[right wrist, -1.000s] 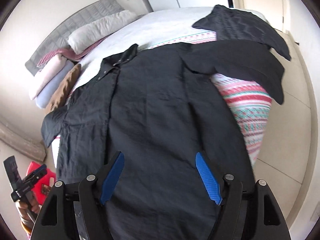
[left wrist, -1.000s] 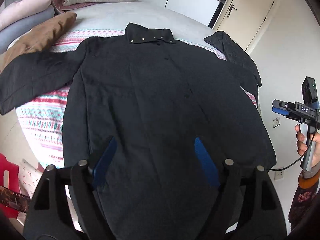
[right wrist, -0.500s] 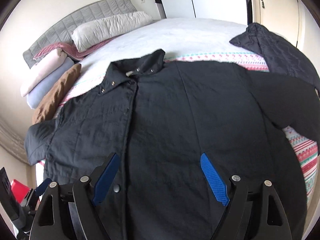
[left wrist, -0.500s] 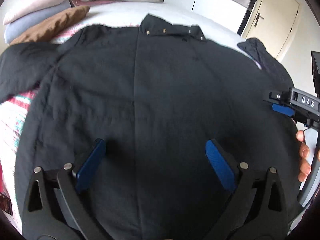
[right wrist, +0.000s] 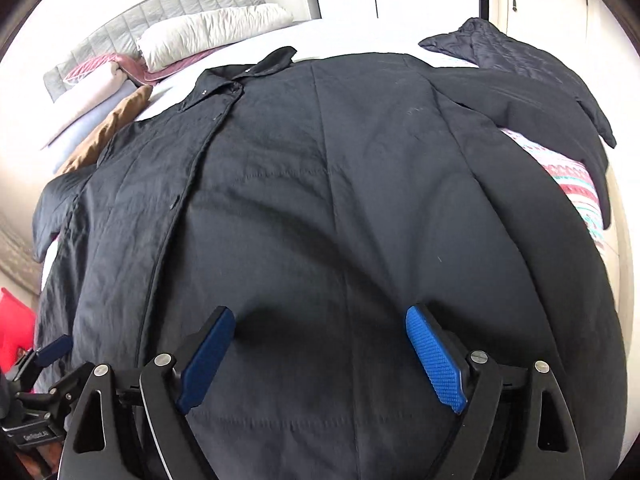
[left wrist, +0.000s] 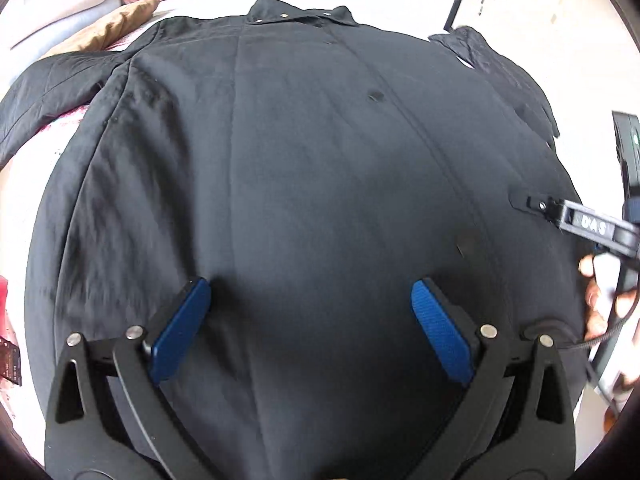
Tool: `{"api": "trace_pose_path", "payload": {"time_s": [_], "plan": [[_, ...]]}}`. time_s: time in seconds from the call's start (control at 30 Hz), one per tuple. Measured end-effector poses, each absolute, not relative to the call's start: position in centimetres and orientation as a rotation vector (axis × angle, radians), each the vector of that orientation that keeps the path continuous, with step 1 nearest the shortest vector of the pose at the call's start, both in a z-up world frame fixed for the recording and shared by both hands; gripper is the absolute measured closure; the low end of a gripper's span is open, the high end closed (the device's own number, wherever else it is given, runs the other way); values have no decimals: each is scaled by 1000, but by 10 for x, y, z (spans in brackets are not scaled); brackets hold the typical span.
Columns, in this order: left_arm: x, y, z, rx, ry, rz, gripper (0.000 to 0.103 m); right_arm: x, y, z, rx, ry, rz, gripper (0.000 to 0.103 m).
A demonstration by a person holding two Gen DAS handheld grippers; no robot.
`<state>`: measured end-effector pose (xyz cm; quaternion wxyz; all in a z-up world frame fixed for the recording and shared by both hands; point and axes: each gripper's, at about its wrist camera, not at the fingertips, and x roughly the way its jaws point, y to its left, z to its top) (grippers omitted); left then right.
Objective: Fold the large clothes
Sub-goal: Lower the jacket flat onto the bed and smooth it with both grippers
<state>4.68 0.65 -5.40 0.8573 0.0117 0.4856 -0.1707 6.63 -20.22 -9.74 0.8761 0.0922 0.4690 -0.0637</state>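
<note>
A: Hovering low over the black coat (left wrist: 320, 152), the left gripper (left wrist: 310, 320) has its jaws spread wide, nothing between the blue ribbed pads (left wrist: 438, 336). Contact with the cloth: cannot tell.

B: Right gripper (right wrist: 320, 352)?

A: Jaws opening, empty, over the coat's lower front.

B: The coat?

A: Spread flat, front up, on the bed (right wrist: 344, 36), collar (left wrist: 300, 16) towards the pillows (right wrist: 212, 32), sleeves out to both sides. Matte, faintly crinkled fabric, quilted stitch lines, metal snaps on the collar.

B: Beneath it?

A: A patterned blanket (right wrist: 576, 176), red and teal bands, shows under the sleeve.
</note>
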Motion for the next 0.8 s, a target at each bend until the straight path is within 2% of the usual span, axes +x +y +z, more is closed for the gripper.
{"api": "trace_pose_path", "payload": {"time_s": [0.1,0.2,0.33,0.53,0.67,0.8], "plan": [[25,10,-45,21,1033,-378,3,43,-192,-90,124,1051,-183,13],[20,26,-29,-77,1061,-410,3,29,-187,-76,188,1107,-144,13],[27,52,0,-162,1033,-403,3,20,-189,-46,304,1073,-90,13],[69,115,44,-294,918,-323,3,50,-187,-6,302,1033,-72,13],[126,180,40,-457,876,-214,3,89,-181,7,306,993,-35,13],[177,257,6,-644,851,-69,3,134,-172,9,282,969,-1,13]]}}
